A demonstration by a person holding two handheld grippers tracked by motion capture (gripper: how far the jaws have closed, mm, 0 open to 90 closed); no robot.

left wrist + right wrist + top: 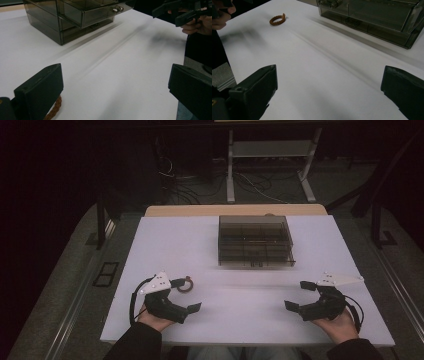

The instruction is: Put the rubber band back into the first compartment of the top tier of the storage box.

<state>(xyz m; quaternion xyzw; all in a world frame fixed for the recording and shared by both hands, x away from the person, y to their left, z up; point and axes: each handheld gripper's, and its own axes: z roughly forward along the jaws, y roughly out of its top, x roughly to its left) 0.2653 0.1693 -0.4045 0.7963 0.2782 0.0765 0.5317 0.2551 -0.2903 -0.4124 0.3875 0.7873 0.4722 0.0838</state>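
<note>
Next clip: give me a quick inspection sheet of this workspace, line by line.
Surface: white tabletop, bare across the middle.
Job's things: smoky clear drawer cabinet at the far centre; brown braided ring lying flat near the left tool.
Clutter: nothing seen.
Grippers: left tool and right tool both open and holding nothing, at the near edge.
Cables: a black cable loops from the left tool; loose wires on the floor beyond the table.
Surroundings: dim room, white metal stand behind the table.
</note>
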